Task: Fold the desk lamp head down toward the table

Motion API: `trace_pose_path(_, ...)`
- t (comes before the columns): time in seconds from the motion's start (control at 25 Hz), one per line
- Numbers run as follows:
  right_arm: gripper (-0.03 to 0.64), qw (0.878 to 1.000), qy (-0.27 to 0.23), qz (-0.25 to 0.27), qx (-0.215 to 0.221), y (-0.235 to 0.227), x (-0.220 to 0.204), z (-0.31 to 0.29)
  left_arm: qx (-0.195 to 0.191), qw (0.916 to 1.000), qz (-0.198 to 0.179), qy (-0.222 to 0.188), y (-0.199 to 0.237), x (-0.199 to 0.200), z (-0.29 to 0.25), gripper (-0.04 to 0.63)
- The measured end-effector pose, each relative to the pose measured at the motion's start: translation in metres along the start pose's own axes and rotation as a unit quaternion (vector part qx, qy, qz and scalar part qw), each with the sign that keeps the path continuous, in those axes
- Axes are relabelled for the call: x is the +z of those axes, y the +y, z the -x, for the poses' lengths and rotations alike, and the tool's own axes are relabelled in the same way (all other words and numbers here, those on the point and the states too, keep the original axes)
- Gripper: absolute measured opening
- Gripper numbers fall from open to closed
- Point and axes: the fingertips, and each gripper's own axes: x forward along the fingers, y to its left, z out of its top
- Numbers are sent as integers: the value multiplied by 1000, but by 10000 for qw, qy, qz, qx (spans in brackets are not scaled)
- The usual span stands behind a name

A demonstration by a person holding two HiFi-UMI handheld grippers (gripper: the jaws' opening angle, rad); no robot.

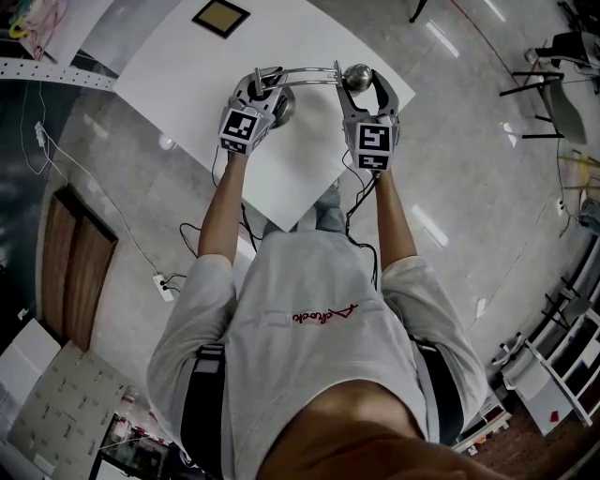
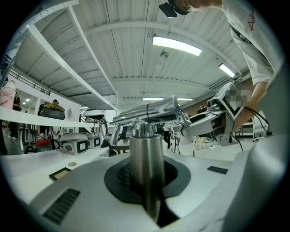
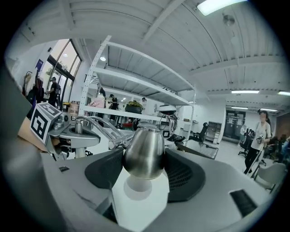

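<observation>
The desk lamp is brushed steel and stands on the white table (image 1: 281,173). It has a round base (image 1: 284,106), a thin double arm (image 1: 305,71) and an egg-shaped head (image 1: 356,75). My left gripper (image 1: 265,86) is shut on the lamp's upright post (image 2: 146,158) just above the base. My right gripper (image 1: 362,81) is shut on the lamp head (image 3: 144,153), with a dark pad against each side. In the right gripper view the arm (image 3: 102,128) runs left from the head to my left gripper (image 3: 68,132). The head hangs just over the tabletop.
A dark-framed square (image 1: 221,17) lies at the far side of the table. The table's near corner (image 1: 298,225) points toward the person. Cables and a power strip (image 1: 165,284) lie on the floor to the left. Chairs (image 1: 553,84) stand at the far right.
</observation>
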Motion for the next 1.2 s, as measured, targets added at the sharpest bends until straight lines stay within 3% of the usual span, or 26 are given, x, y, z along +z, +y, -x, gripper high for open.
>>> trace_pose_path(0.2, 288, 10000, -56, -50, -3, 1, -1, -1, 11, 10000, 28, 25, 2, -2, 0, 51)
trace_pose_path(0.48, 287, 9997, -27, 213, -126, 2, 0, 2, 63, 9997, 239, -8, 3, -1, 6, 140)
trace_pose_path(1.0, 285, 9996, -41, 85, -276, 1, -2, 26, 224, 9996, 138, 65, 2, -2, 23, 169)
trace_pose_path(1.2, 233, 9997, -80, 22, -247, 5, -1, 39, 410, 9990, 146, 44, 2, 0, 34, 178)
